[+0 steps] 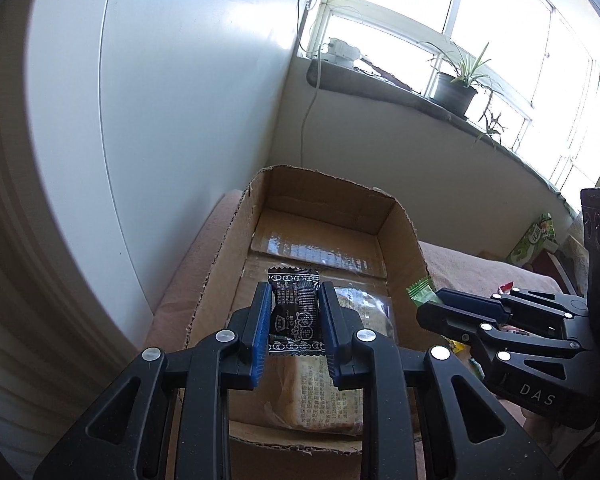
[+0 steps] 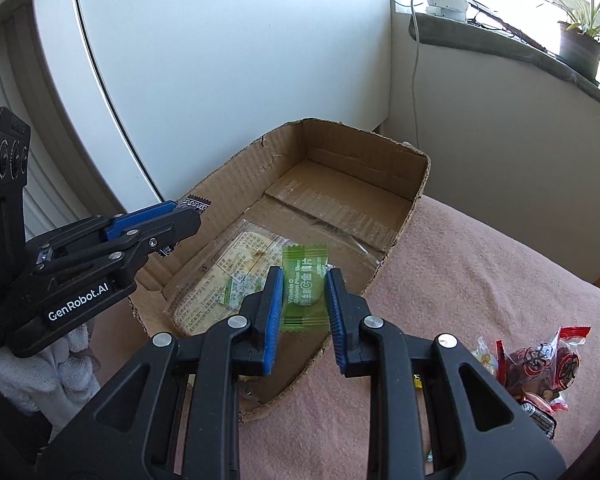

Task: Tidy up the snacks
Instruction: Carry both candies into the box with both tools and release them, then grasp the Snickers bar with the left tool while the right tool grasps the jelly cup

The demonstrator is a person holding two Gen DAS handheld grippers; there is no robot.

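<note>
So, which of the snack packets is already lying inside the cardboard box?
The large clear packet of pale bread lies on the cardboard box floor; the green and black packets are each held in a gripper.

Home room: potted plant point(image 1: 458, 90) on windowsill point(image 1: 384, 84), pink blanket point(image 2: 480, 280) under cardboard box point(image 2: 340, 140).

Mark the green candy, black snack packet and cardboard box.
green candy point(image 2: 305, 286), right wrist view, wrapper's printed middle.
black snack packet point(image 1: 296, 312), left wrist view, wrapper's middle.
cardboard box point(image 2: 364, 152), right wrist view, far inner wall.
</note>
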